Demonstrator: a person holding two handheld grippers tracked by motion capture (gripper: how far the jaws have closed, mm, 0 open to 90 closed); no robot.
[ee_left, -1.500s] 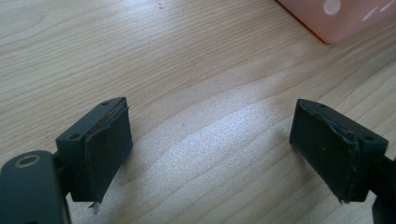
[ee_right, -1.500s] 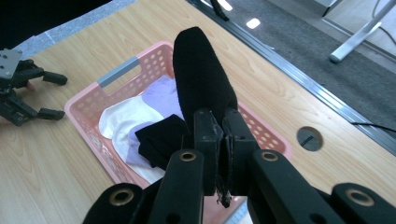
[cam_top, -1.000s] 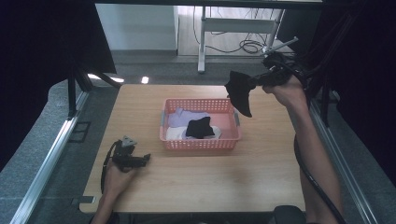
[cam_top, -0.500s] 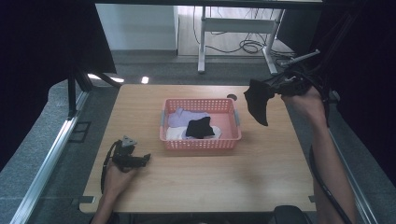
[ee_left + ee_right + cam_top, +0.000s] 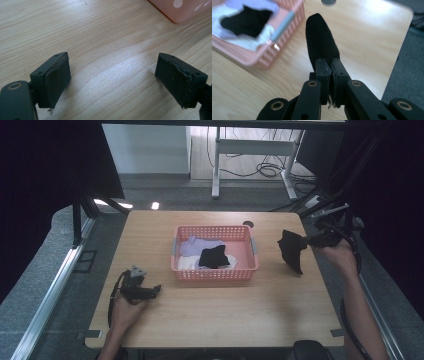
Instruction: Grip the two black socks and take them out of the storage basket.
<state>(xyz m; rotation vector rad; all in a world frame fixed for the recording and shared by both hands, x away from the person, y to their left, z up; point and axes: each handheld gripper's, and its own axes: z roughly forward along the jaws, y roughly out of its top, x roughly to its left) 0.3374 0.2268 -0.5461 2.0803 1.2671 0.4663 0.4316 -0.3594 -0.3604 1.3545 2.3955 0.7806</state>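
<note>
1. We pinch a black sock (image 5: 291, 250) in the right gripper (image 5: 311, 240), jaws pressed together on its top edge; it hangs above the table (image 5: 250, 310) at 3 o'clock of the basket (image 5: 215, 274).
2. The grip is thin, so a jerk could let the sock slip free.
3. Its hanging end sits near the table's right edge and could land off it.
4. The left gripper (image 5: 112, 82) rests with jaws spread at 8 o'clock of the basket.
</note>
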